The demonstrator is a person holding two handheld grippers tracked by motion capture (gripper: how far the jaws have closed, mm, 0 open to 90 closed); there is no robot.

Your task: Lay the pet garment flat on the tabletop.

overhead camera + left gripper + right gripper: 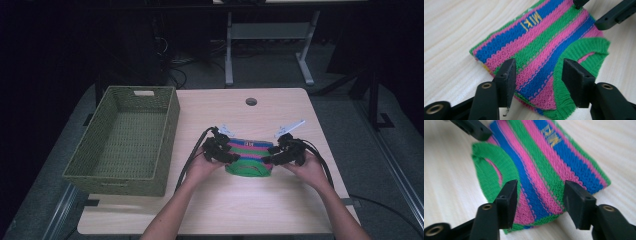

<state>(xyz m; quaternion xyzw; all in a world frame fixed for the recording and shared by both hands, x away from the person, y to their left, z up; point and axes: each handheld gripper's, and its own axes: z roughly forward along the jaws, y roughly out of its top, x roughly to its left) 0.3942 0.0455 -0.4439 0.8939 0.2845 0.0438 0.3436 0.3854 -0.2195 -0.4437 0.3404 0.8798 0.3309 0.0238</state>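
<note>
A small knitted piece (248, 159) with green, pink and blue stripes and a green ribbed band lies flat on the wooden table (250, 205). My left gripper (231, 157) reaches over its left side and my right gripper (266, 160) over its right side. In the left gripper view the jaws of my left gripper (539, 77) stand apart above the knit (541, 47), with striped fabric between the pads (509, 75) and no visible pinch. In the right gripper view my right gripper (540, 200) straddles the near edge of the knit (544, 165) the same way. Yellow letters (531, 21) sit on a blue stripe.
A green woven basket (170, 130) stands on the left part of the table, with nothing in it. A round cable hole (251, 101) lies near the table's far edge. Bare wood runs along the front and right of the knit. A desk frame (270, 45) stands on the floor behind.
</note>
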